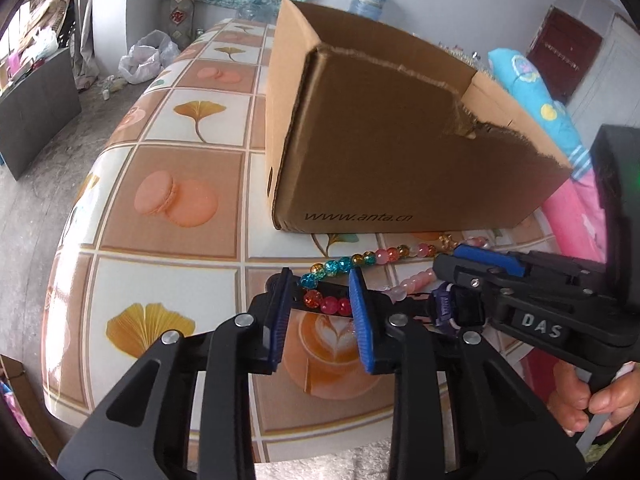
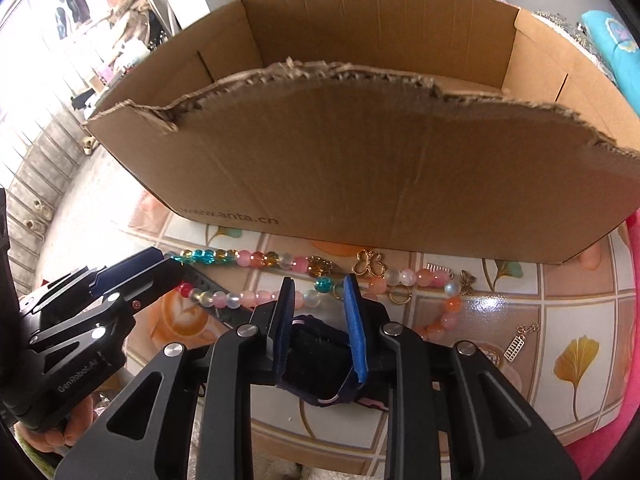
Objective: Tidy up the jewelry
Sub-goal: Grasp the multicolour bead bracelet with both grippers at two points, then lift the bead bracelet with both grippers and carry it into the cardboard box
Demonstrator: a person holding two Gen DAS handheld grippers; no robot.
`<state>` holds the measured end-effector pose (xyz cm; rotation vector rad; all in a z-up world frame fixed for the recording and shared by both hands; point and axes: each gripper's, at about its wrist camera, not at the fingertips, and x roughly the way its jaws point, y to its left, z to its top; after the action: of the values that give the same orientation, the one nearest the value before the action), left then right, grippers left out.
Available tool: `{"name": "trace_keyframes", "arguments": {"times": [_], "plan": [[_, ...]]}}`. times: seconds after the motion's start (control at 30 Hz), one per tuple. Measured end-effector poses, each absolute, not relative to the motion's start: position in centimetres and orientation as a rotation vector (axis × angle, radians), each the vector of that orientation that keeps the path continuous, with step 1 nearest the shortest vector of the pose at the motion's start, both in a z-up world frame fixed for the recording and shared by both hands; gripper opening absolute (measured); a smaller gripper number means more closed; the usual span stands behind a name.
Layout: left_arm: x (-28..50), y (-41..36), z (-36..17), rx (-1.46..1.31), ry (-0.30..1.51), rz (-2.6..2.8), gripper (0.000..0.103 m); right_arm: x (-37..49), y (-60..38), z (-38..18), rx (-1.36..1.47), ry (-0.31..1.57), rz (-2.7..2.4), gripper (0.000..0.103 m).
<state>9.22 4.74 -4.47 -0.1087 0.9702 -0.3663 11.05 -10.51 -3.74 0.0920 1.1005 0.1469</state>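
Your cardboard box (image 2: 360,152) hides most of its own floor behind the torn near wall, so you cannot tell what lies inside. Its right corner runs off the edge of the right wrist view. The bead strand (image 2: 256,258) passes behind the left gripper (image 2: 160,270) there, so its end is out of sight. The dark watch (image 2: 316,356) sits largely covered by the right gripper (image 2: 320,304) fingers; its face is not readable. The small gold charms (image 2: 368,262) are too tiny to make out. Your hand (image 1: 580,400) is cut off at the frame's edge.
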Motion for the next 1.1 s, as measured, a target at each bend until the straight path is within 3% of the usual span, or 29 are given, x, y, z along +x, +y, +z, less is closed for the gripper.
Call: {"name": "trace_keyframes", "arguments": {"times": [0.43,0.57,0.63,0.7,1.1], "plan": [[10.0,3.3,-4.4,-0.019,0.994,-0.318,0.026,12.7,-9.3,-3.6,0.085,1.111,0.153,0.025],[10.4,3.0,-4.4,-0.011,0.985,-0.305,0.026,12.6,-9.0,-4.0,0.050,1.108,0.142,0.012],[10.5,2.7,-4.6,0.006,0.974,-0.286,0.021,12.6,-9.3,-4.0,0.083,1.104,0.152,0.010],[10.8,2.5,-4.7,-0.002,0.977,-0.283,0.008,12.7,-9.6,-4.0,0.089,1.107,0.158,0.010],[9.5,2.4,-2.3,-0.040,0.902,-0.290,0.009,9.5,-11.6,-1.8,0.098,1.024,0.176,0.010]]}}
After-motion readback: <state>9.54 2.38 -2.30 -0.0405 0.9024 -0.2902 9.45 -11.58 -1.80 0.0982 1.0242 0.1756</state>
